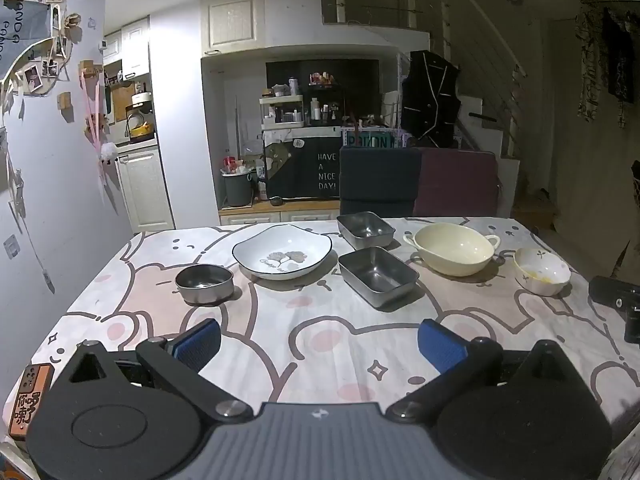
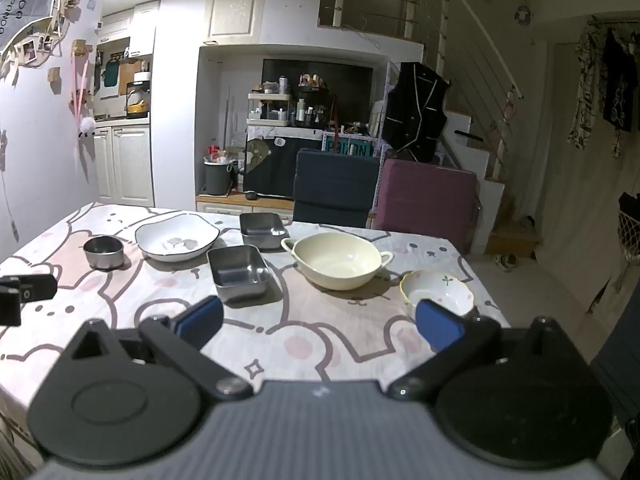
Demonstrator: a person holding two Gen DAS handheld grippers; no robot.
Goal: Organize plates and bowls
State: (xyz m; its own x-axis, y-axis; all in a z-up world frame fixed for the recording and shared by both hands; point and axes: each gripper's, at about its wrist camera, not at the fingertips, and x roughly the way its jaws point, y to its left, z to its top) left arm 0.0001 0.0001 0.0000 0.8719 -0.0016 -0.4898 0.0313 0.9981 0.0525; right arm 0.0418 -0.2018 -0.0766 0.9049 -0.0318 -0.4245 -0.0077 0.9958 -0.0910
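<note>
**Left-wrist and right-wrist views: six dishes spread across the tabletop, both grippers released**

Left-wrist footage showed the left gripper (image 1: 319, 344) hovering over the near part of the tabletop (image 1: 280, 336), which was covered by a pink-and-white bear-print cloth. Its blue-padded jaws were spread wide with only cloth between them. Beyond it the dishes stood apart from one another: a small round stainless-steel bowl (image 1: 204, 284) at the left, a white shallow plate with a dark rim and a leaf print (image 1: 282, 252) behind and to the right of it, then a rectangular stainless-steel tray (image 1: 378, 276) with a second rectangular steel tray (image 1: 366, 230) just behind it. Farther right sat a cream two-handled ceramic bowl (image 1: 452, 248) and, near the right edge, a small white scalloped bowl with a yellowish smear inside (image 1: 542, 271).

From the right wrist, the right gripper (image 2: 319, 322) was likewise released, jaws wide, holding nothing. Its right-hand pad overlapped the small white scalloped bowl in that view, though contact could not be judged through the lens distortion; it may simply have hung in front of it. A dark blue chair (image 2: 334, 188) and a maroon chair (image 2: 428, 204) stood at the far side.
</note>
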